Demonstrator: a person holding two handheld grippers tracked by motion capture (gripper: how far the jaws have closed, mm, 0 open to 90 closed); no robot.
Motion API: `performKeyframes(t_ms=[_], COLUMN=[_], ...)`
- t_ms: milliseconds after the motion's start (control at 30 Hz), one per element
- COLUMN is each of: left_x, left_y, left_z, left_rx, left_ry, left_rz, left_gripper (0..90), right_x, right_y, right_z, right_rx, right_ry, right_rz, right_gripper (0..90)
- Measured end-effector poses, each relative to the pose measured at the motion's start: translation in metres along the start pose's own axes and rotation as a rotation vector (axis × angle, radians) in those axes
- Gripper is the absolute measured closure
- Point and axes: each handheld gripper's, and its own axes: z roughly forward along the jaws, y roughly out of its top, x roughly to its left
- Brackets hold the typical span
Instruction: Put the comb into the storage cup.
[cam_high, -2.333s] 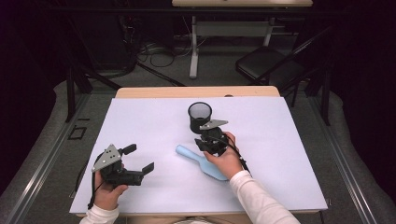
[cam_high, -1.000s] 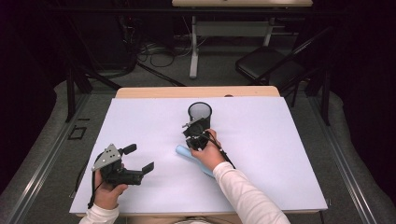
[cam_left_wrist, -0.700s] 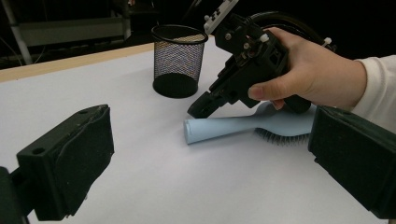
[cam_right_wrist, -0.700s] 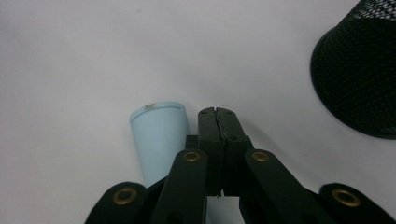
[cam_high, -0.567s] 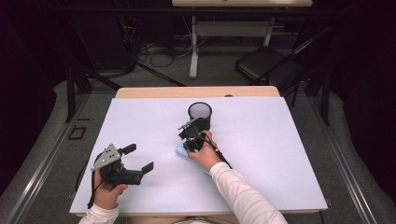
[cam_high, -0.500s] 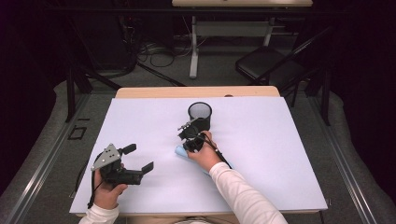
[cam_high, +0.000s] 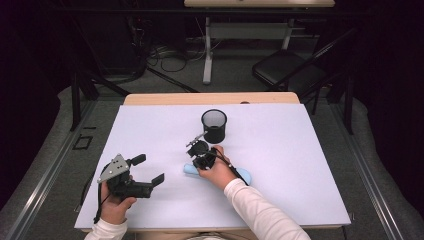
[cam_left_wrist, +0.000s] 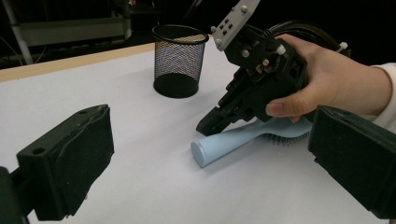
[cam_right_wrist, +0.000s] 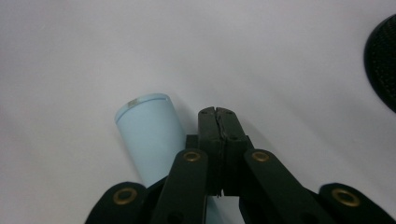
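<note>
Right gripper pressed together, pinching nothing, tips just over handle of light blue hairbrush, beside its capped end. Hairbrush flat on white bench, just in front of black mesh cup, bristle end under right hand. Mesh cup upright, near gripper tips, not touching. Left gripper spread wide, nothing between, well apart to left of hairbrush, low over bench.
</note>
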Motion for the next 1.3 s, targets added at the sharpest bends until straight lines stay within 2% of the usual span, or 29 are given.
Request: performKeyframes(t_ms=[100, 167, 367, 1300], left_x=[0.000, 0.000, 0.001, 0.001], left_y=[0.000, 0.000, 0.000, -0.001], left_z=[0.000, 0.000, 0.000, 0.000], left_rx=[-0.003, -0.003, -0.001, -0.003], left_ry=[0.002, 0.003, -0.002, 0.004], left_rz=[0.001, 0.000, -0.002, -0.006], left_gripper=[0.2, 0.2, 0.3, 0.3], right_x=[0.005, 0.006, 0.014, 0.047], right_y=[-0.003, -0.005, -0.013, -0.063], right_z=[-0.002, -0.003, -0.009, -0.034], right_rx=[0.013, 0.005, 0.006, -0.006], right_ry=[0.009, 0.017, 0.035, 0.119], right_rz=[0.006, -0.018, -0.042, -0.091], right_gripper=[90.0, 90.0, 90.0, 90.0])
